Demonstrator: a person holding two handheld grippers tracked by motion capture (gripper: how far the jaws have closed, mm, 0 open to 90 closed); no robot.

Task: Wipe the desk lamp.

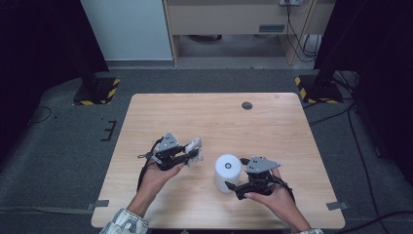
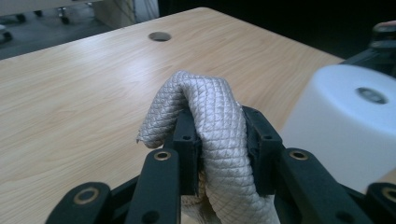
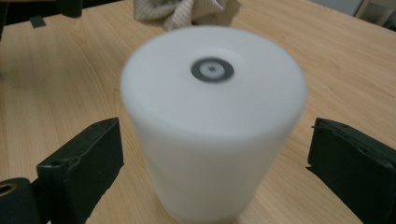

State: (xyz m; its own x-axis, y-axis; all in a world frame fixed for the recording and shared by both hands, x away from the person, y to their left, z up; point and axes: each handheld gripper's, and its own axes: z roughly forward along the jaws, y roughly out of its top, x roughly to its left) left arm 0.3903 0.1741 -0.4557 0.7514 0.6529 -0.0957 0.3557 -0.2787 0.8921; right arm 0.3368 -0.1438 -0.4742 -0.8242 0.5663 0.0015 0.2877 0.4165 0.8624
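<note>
- Left hand-held gripper (image 2: 219,154) clamped on folded grey cloth (image 2: 210,116), fold pointing toward table's (image 1: 204,112) far edge.
- Right hand-held gripper (image 3: 212,154) spread apart around upright white cylinder (image 3: 212,121), near the near edge; pads clear.

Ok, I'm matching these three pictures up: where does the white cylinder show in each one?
High view: the white cylinder stands right of centre, near the table's front edge, beside the right gripper.
Left gripper view: it sits at the right edge, beyond the held grey cloth.
Right gripper view: it is central, between the open fingers.
Shared landmark: the dark ring on its top.
</note>
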